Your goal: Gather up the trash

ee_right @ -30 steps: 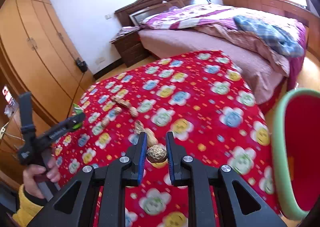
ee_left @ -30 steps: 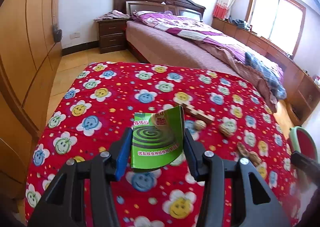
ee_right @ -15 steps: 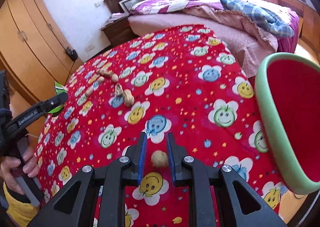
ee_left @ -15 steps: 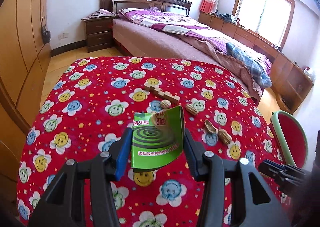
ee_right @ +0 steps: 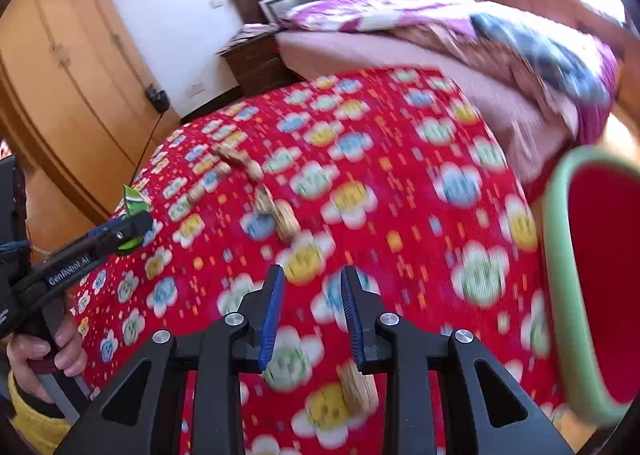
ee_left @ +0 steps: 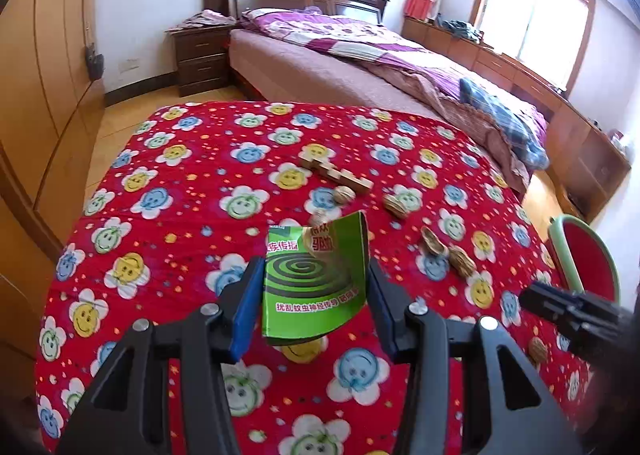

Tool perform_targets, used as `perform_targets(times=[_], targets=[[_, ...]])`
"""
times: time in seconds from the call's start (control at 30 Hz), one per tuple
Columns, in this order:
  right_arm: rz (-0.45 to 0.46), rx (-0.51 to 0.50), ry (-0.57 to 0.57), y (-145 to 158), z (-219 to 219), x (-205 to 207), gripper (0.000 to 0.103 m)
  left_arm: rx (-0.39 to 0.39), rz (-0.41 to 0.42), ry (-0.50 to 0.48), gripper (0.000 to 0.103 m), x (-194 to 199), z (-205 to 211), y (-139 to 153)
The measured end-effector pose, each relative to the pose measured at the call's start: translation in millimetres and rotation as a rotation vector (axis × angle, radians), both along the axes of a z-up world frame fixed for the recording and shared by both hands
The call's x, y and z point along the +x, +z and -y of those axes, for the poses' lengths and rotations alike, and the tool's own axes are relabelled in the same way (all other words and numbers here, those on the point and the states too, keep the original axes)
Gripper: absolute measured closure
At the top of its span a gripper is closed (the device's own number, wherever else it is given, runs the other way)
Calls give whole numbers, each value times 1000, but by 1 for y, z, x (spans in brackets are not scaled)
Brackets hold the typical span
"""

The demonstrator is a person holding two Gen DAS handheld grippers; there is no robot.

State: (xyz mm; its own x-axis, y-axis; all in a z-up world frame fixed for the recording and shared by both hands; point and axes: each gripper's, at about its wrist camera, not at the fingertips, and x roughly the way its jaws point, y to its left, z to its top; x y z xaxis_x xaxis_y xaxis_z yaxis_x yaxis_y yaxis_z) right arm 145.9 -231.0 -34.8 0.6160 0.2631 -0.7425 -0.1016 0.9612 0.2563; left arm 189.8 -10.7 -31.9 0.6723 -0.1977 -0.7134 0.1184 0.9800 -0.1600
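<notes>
My left gripper pinches a green mosquito-coil wrapper by its two side edges; the sheet stands nearly upright between the blue pads, long axis running up and away from me, printed spiral facing the camera, top right corner peaked and the lower edge curling. My right gripper has just been opening its jaws, and nothing sits between them now; a nut shell lies on the red flowered cloth just under the right finger, clear of the pads, its long axis pointing roughly away from me. In the left wrist view I count one notched wooden strip lying diagonally, far-left to near-right, and a walnut just in front of its near end. A small pale piece peeks from behind the wrapper's top edge; I cannot tell what it is. To the right lie three peanut shells: one alone, and two close together, lined up diagonally. The red bin with the green rim stands just off the cloth's right edge. The right wrist view is blurred. My left hand wraps the other gripper's handle.
</notes>
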Motion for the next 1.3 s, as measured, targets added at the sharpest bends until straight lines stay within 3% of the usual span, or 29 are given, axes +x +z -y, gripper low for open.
perform_targets(times=[0.23, 0.73, 1.0, 1.13, 1.3], targets=[[29, -28, 101, 14, -39, 54, 73, 25, 3, 62, 53, 17, -19, 0], [-29, -148, 242, -16, -113, 160, 73, 33, -4, 144, 53, 41, -46, -15], [-64, -156, 263, -33, -123, 178, 73, 35, -5, 126, 53, 42, -40, -19], [-55, -162, 267, -33, -125, 178, 89, 33, -5, 122, 53, 42, -39, -20], [-53, -143, 246, -29, -122, 173, 93, 34, -2, 124, 53, 41, -39, -18]])
